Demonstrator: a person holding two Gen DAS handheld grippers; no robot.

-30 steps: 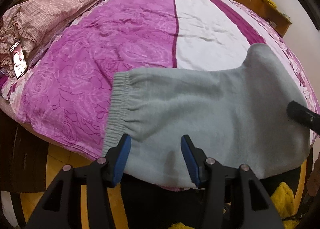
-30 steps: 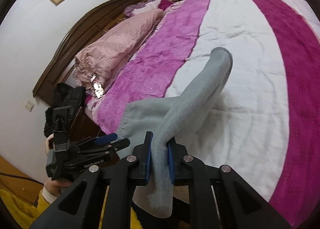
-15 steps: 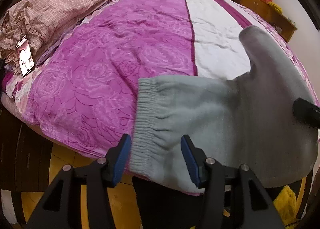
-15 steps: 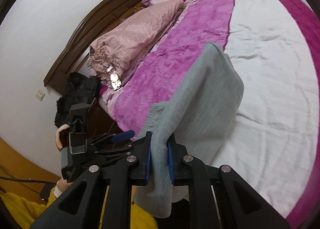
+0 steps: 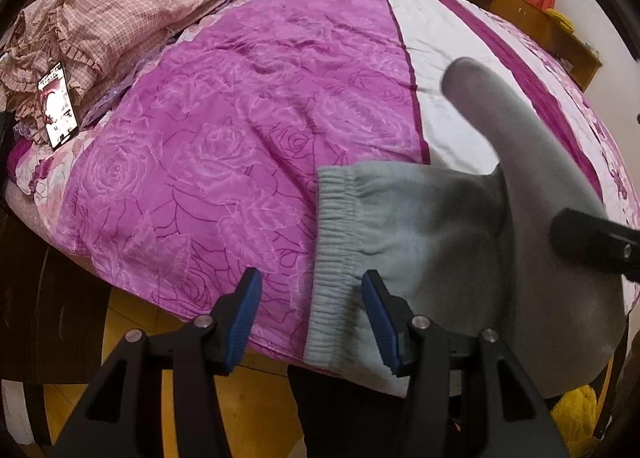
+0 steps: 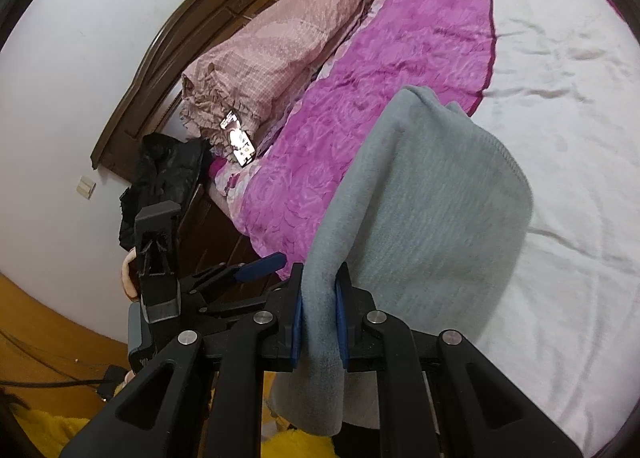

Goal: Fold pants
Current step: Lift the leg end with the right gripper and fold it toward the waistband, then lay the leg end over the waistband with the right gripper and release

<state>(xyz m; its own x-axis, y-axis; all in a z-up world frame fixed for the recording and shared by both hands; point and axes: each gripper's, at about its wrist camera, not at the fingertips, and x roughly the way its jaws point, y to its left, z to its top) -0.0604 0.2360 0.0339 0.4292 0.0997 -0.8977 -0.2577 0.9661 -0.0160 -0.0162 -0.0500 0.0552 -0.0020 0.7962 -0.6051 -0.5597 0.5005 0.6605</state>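
1. Left wrist view: the left gripper (image 5: 310, 312) has its jaws apart and nothing clamped. The elastic waistband (image 5: 334, 258) of the grey pants (image 5: 432, 242) lies between the blue pads, over the near edge of the bed (image 5: 240, 130). It runs roughly from the far side toward the camera, so it lies along the gap, not across it. The pant legs rise away up and to the right, toward the black tip of the other tool at the right edge. This hand is the nearer one to the waist

2. Right wrist view: the right gripper (image 6: 319, 316) is clamped on a bunch of the grey pants (image 6: 432, 210), which drapes forward over the white stripe of the bed (image 6: 560, 98). The left gripper (image 6: 256, 270) shows at lower left, its jaws apart. The coming fold, I judge, turns on carrying this held end toward the waistband, which lies to the left, beside the other tool
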